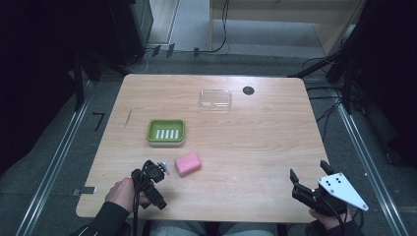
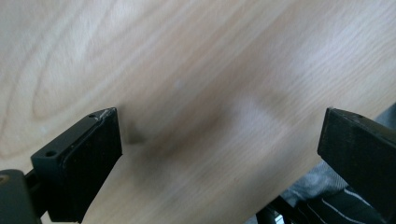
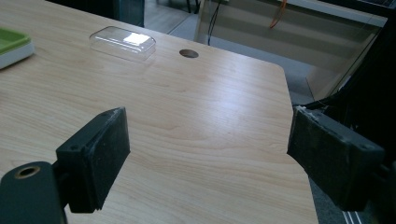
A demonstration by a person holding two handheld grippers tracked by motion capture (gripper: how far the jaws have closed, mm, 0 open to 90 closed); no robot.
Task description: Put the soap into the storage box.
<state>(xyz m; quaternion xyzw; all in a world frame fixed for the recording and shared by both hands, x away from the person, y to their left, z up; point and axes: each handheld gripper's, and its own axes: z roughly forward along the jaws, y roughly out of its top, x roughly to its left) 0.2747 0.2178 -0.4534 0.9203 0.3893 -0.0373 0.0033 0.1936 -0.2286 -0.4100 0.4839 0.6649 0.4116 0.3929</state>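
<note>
Nearby, pink rounded soap bar [image 1: 188,163] beside left gripper [image 1: 153,184]; both grippers' jaws wide apart.

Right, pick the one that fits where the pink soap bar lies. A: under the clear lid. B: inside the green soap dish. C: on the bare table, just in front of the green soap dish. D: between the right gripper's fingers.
C: in the high view the pink soap bar lies on the wooden table, apart from the green soap dish and nearer the person, with neither gripper holding it.
</note>
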